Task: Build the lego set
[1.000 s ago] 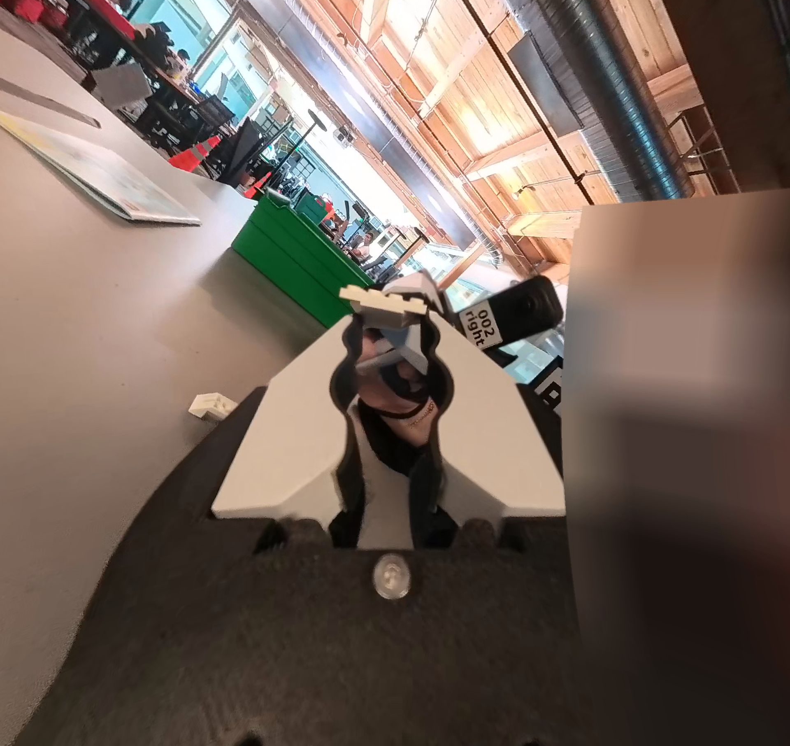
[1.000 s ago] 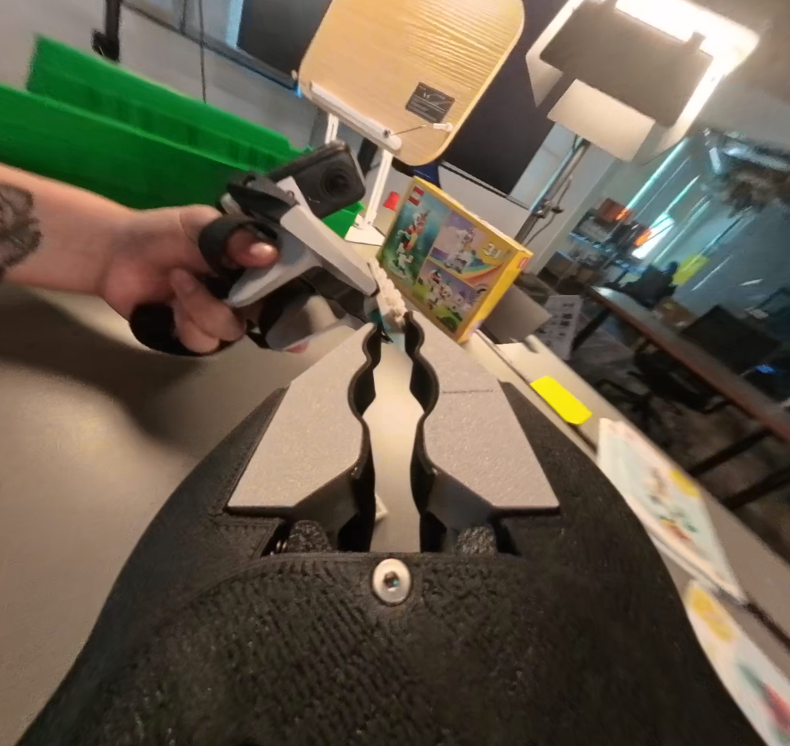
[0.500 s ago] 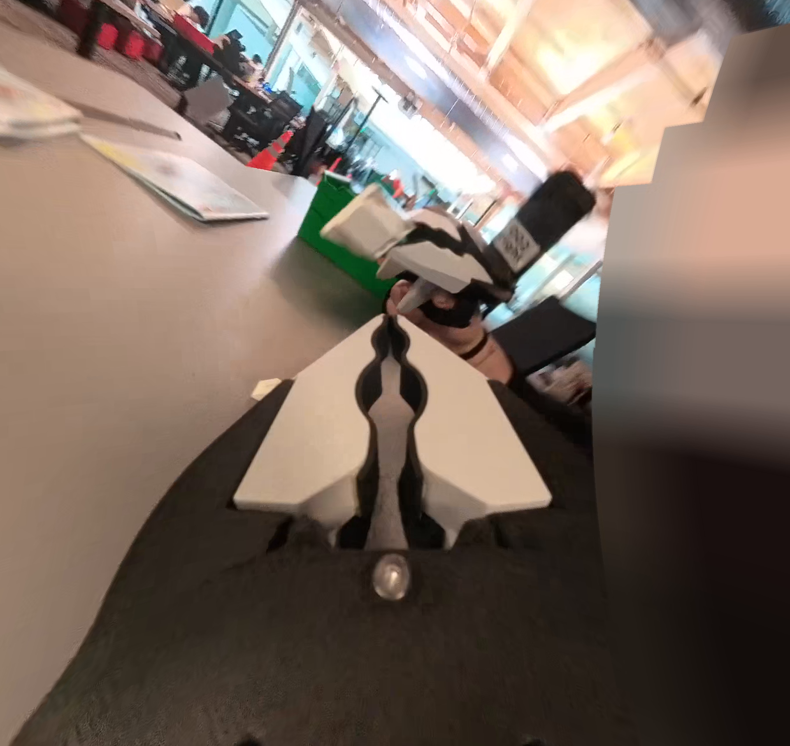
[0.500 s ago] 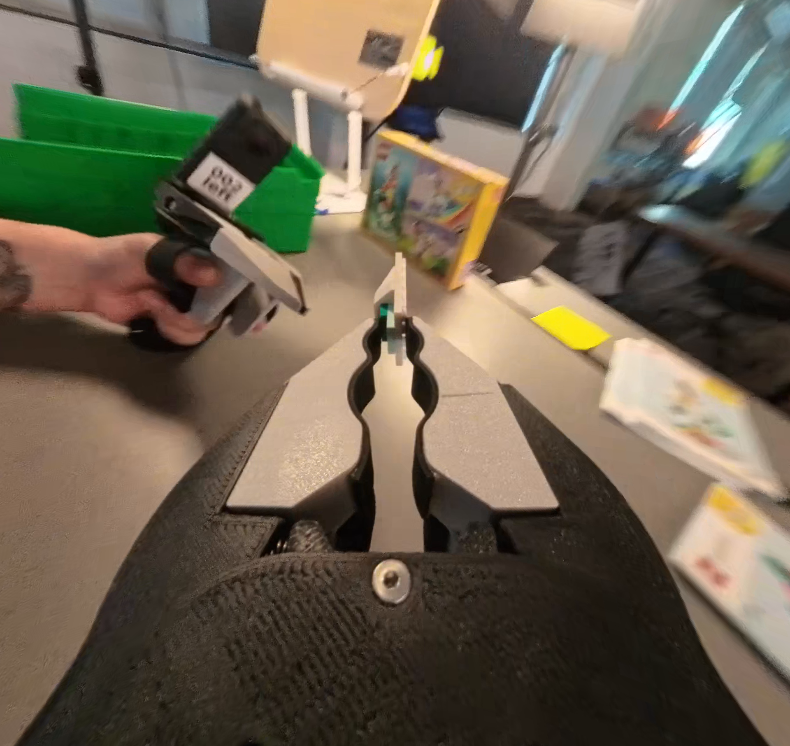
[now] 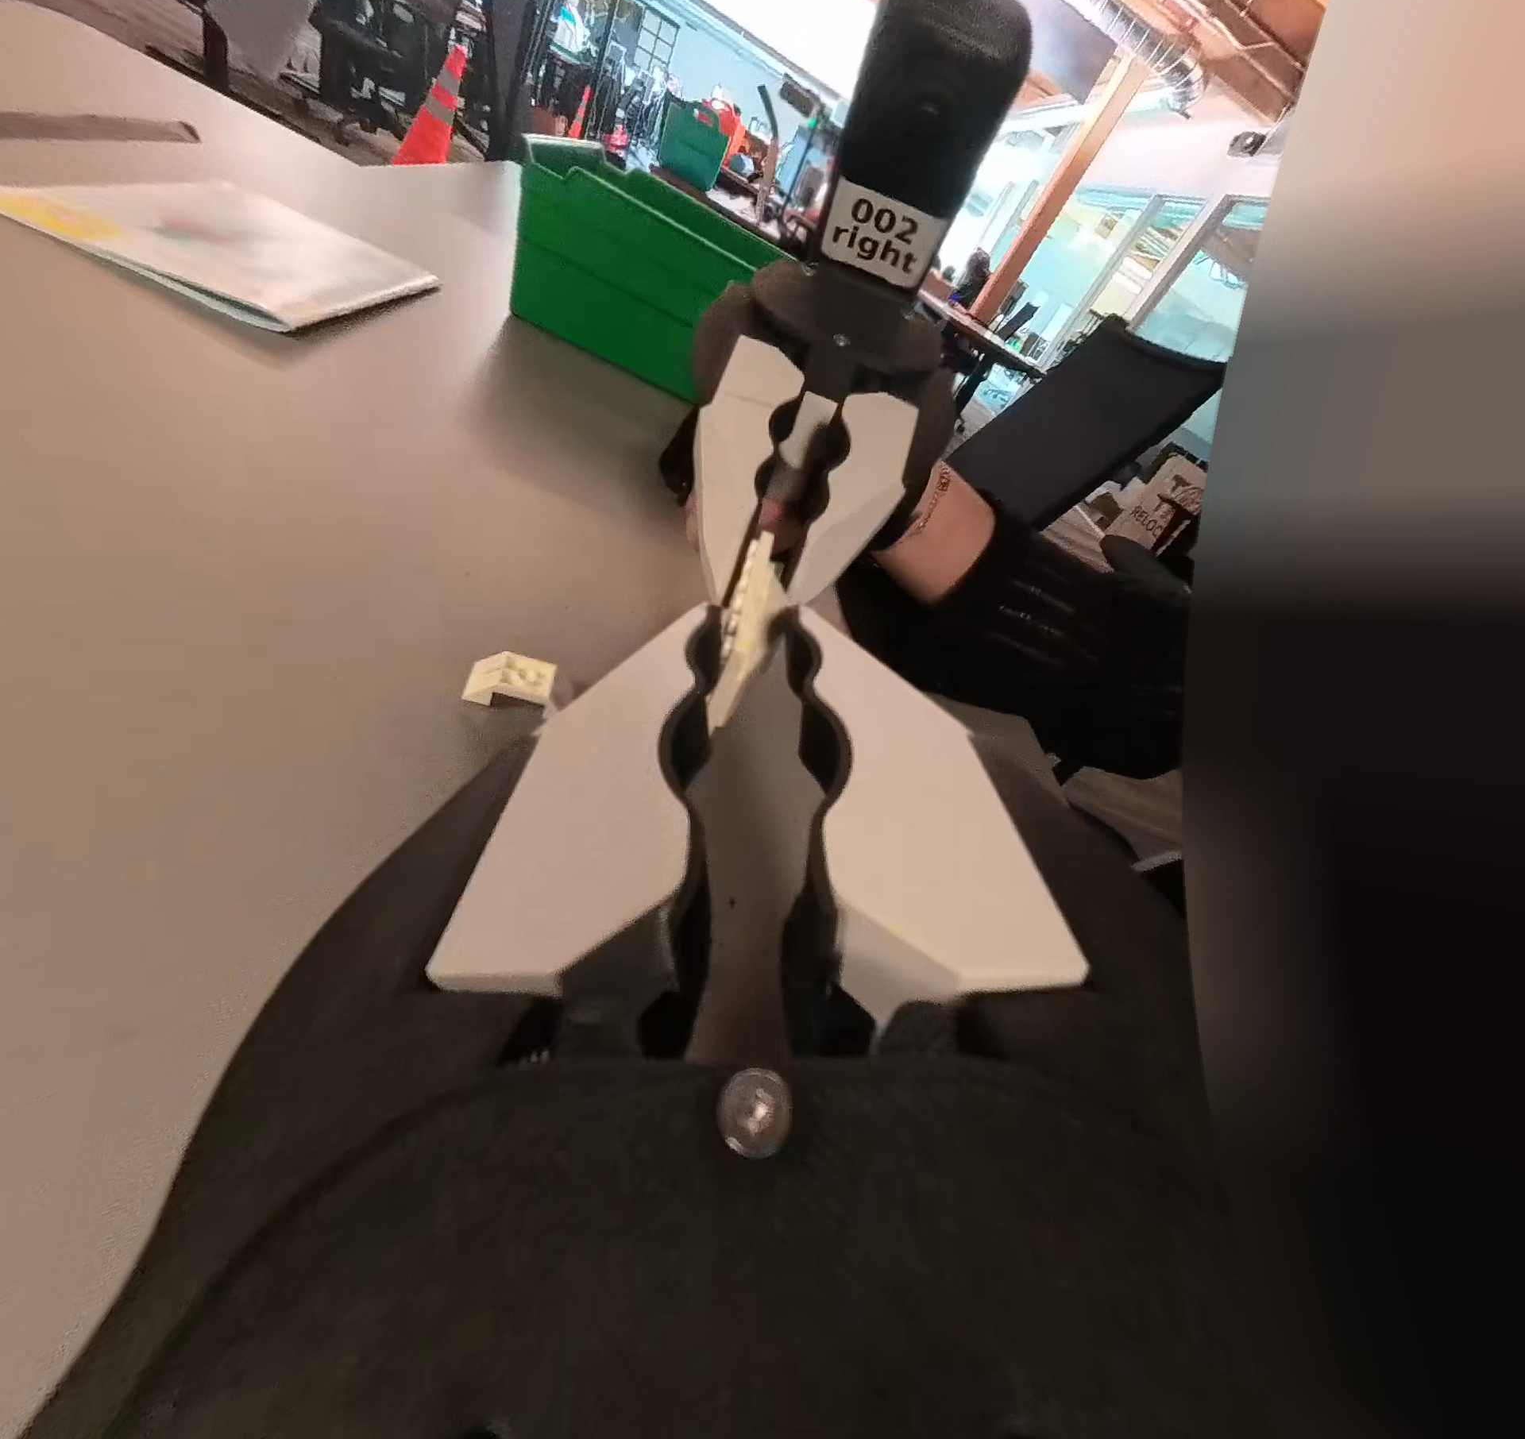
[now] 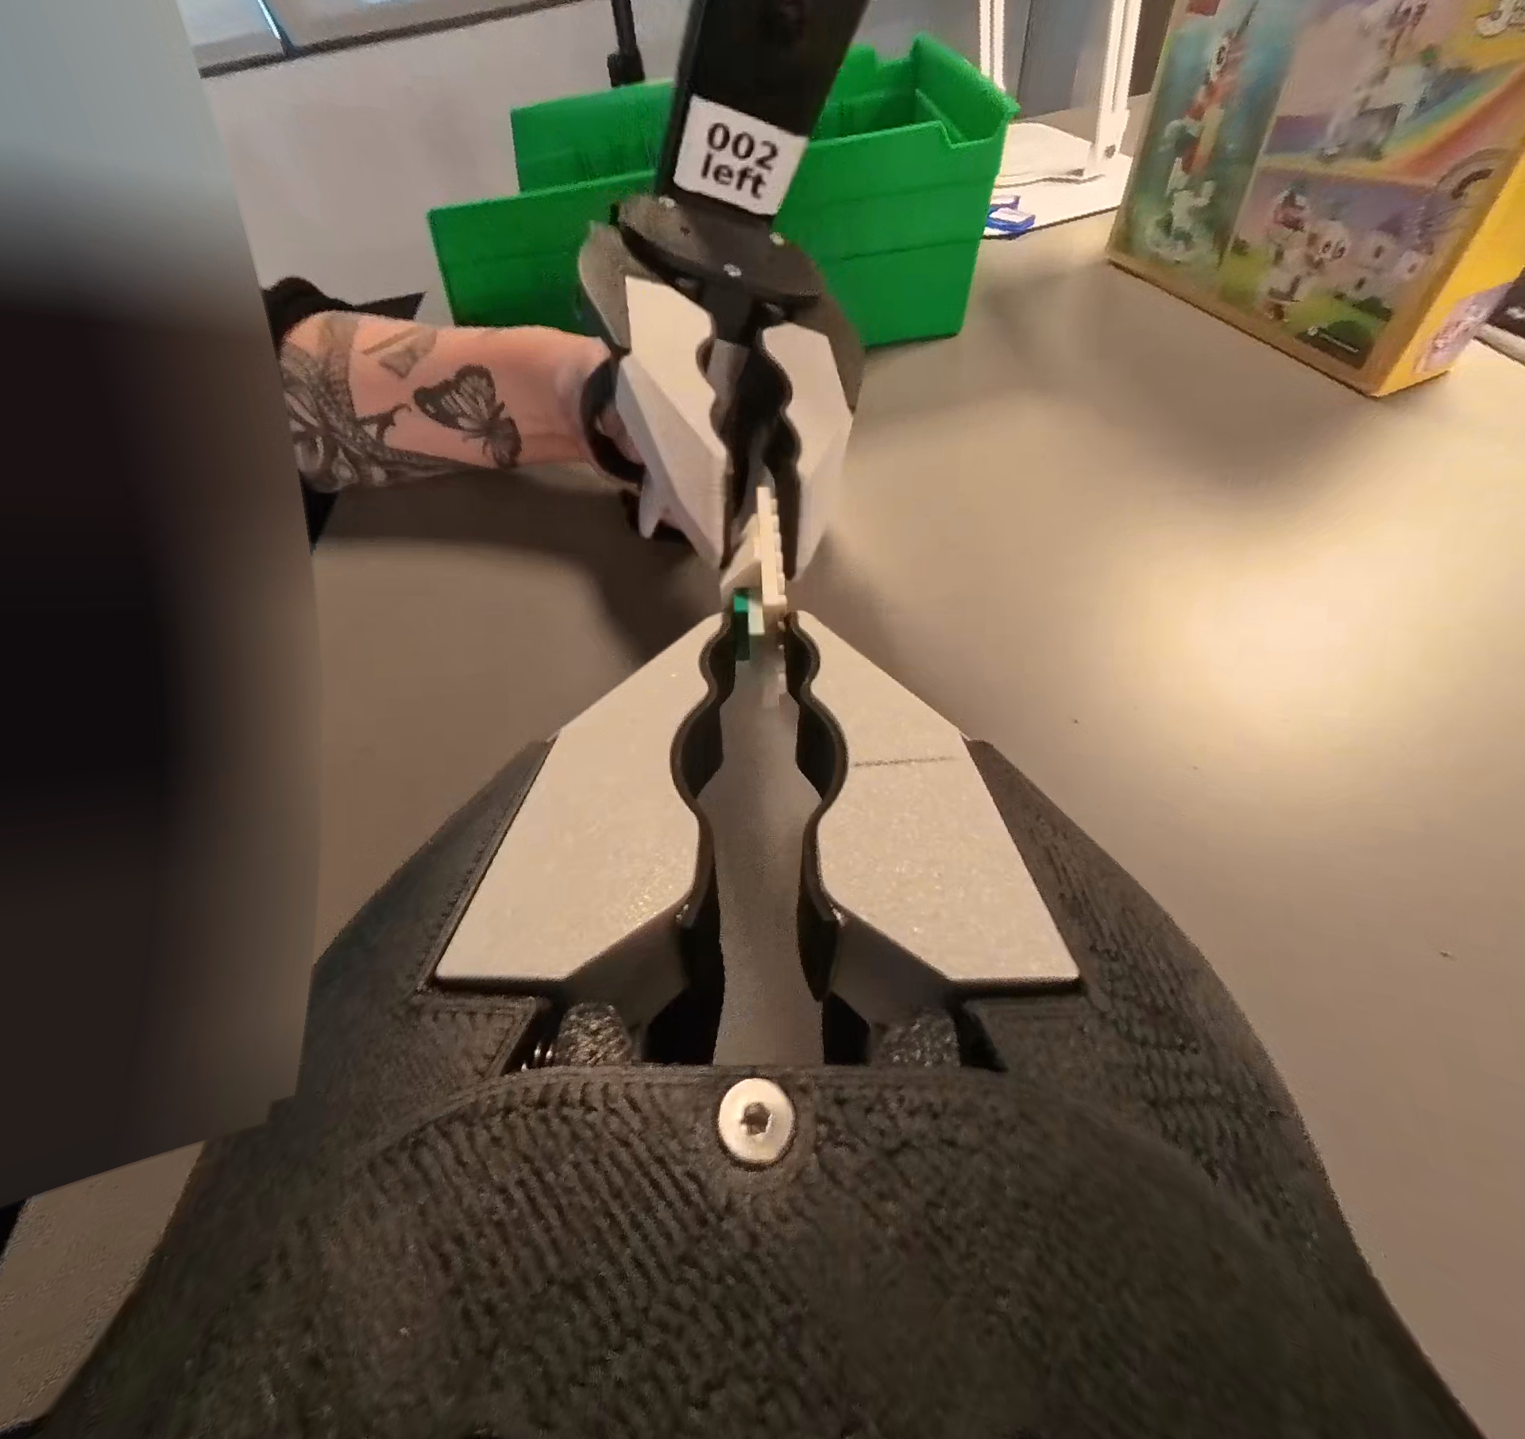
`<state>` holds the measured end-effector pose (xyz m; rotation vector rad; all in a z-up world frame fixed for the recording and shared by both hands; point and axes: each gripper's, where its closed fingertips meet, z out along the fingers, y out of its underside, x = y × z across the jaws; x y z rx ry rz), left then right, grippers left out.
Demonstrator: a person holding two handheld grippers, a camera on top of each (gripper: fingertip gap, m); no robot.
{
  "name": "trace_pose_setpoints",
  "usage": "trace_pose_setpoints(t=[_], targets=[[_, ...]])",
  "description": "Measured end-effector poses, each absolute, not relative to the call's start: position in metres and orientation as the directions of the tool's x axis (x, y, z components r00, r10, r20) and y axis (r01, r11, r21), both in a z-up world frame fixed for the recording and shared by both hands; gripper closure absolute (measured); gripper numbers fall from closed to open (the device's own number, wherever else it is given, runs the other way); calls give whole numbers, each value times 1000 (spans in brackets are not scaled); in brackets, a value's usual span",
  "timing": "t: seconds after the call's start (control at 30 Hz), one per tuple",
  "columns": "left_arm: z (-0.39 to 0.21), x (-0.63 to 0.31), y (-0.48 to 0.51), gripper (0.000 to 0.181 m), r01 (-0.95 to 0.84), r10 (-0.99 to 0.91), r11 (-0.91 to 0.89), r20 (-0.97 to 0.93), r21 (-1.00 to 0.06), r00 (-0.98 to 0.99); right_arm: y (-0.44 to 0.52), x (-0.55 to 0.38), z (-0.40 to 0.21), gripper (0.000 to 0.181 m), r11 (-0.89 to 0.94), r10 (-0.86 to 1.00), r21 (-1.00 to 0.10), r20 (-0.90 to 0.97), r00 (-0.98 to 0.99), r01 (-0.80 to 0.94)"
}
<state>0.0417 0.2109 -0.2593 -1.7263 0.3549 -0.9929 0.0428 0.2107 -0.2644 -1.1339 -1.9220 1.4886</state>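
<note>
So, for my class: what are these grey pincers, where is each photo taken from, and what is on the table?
They are hand-held grippers, one in each of a person's hands, each with its own camera looking along its fingers. In the left camera's view, the left gripper meets the right gripper tip to tip; the other photo shows the reverse. Between them they pinch a small white lego piece with a green bit. On the grey table lie a loose white brick, a booklet, a green bin and the lego box.
</note>
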Motion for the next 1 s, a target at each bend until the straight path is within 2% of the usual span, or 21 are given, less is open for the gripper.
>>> trace_pose_setpoints(t=[0.07, 0.1, 0.13, 0.2, 0.27, 0.4, 0.57, 0.67, 0.77, 1.0], targets=[[-261, 35, 217, 170, 265, -601, -440, 500, -858, 623, 217, 37, -269, 169, 152, 856, -940, -30, -517, 305], [-264, 27, 223, 171, 292, -547, -453, 521, -843, 655, 225, 33, -271, 164, 248, 878, -927, 92, -470, 280], [-267, 21, 226, 172, 315, -513, -466, 543, -827, 665, 233, 30, -272, 158, 380, 871, -890, 252, -422, 254], [-271, 15, 227, 172, 365, -472, -506, 605, -782, 642, 236, 29, -272, 159, 621, 765, -757, 529, -368, 204], [-277, 12, 227, 174, 392, -437, -545, 651, -741, 621, 228, 27, -272, 159, 730, 672, -661, 650, -354, 173], [-281, 8, 230, 174, 477, -369, -579, 734, -661, 570, 221, 22, -286, 157, 813, 579, -543, 717, -389, 209], [-280, 5, 229, 175, 542, -344, -589, 793, -600, 504, 222, 12, -296, 155, 834, 552, -489, 750, -364, 257], [-282, 3, 229, 175, 568, -320, -600, 820, -563, 475, 225, 7, -297, 163, 848, 525, -450, 784, -331, 279], [-278, 2, 228, 175, 595, -323, -609, 849, -524, 418, 224, 6, -293, 163, 865, 496, -427, 810, -314, 264], [-277, 2, 226, 175, 605, -320, -625, 869, -493, 378, 225, 6, -291, 167, 909, 398, -327, 867, -299, 260]])
